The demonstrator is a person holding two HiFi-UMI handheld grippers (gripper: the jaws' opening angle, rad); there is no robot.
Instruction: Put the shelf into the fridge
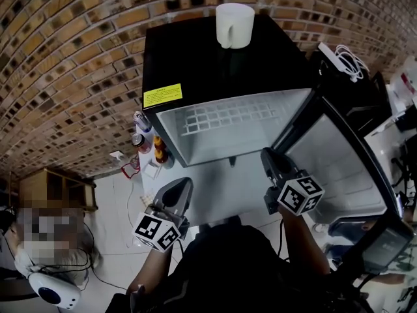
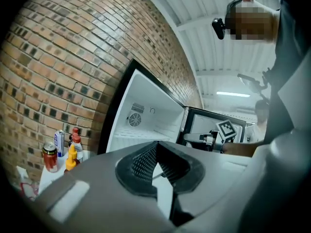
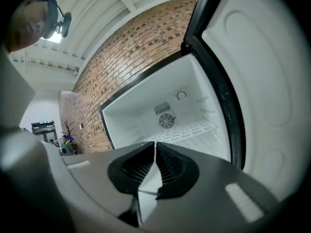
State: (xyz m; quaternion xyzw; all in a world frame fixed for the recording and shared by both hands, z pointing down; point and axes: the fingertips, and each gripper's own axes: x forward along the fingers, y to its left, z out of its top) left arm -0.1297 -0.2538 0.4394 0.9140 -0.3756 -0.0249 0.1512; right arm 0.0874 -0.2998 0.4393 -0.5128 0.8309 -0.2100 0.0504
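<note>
Left claw (image 2: 156, 149) and right claw (image 3: 155, 147) pinched together on nothing before the open fridge (image 1: 195, 57), shelf (image 1: 228, 118) already level toward its back wall: placing seemingly done, next likely backing off, swinging door (image 1: 339, 168) shut.

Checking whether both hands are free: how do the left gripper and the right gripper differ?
The right gripper sits higher in the head view, close to the fridge opening and its open door; the left gripper sits lower, farther back. The left gripper is nearer the bottles by the brick wall; the right gripper is not. Both have jaws together, empty.
</note>
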